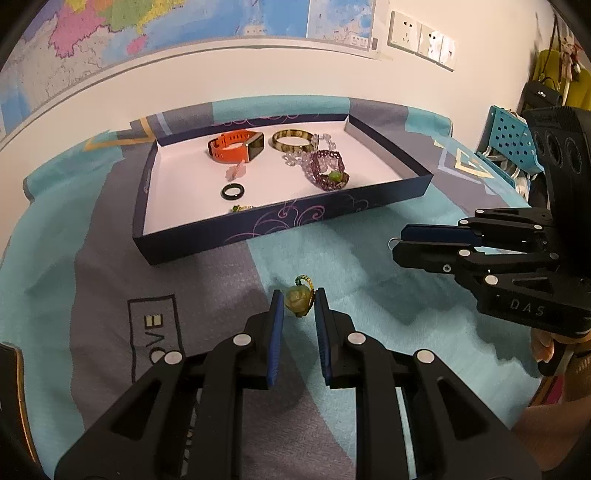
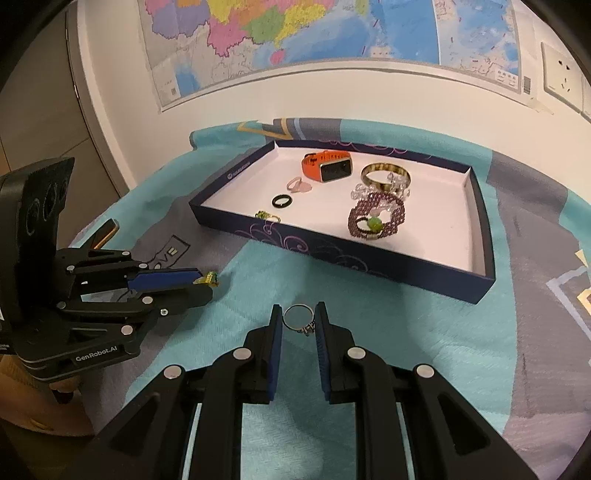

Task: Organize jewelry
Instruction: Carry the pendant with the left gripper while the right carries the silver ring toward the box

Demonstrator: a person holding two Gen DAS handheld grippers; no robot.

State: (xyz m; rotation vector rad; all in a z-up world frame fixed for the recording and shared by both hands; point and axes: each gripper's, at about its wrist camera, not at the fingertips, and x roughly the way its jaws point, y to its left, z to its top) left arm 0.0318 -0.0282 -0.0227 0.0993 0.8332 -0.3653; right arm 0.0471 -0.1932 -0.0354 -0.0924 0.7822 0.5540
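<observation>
Two handheld tools hover over a teal and grey cloth (image 1: pixel 369 258) on the bench, w/ a shallow navy tray (image 2: pixel 369 264) as the landmark. The left tool (image 1: pixel 299 301), just in front of the tray's near wall, pinches a yellow-green carved pendant (image 1: pixel 297 299) w/ a beaded loop between its blue pads. The right tool (image 2: pixel 299 317), also just in front of the tray's near wall, pinches a thin silver ring (image 2: pixel 298 317) upright. Inside the tray: orange smartwatch (image 2: pixel 327 166) toward the back, amber bangle (image 2: pixel 386 175) to the right of it, purple beaded bracelet (image 2: pixel 376 218) w/ a green bead, clear bead string, black ring (image 2: pixel 281 201), pink ring (image 2: pixel 298 185), small green-gold piece by the near wall. A map (image 2: pixel 295 33) hangs on the wall behind the tray.
</observation>
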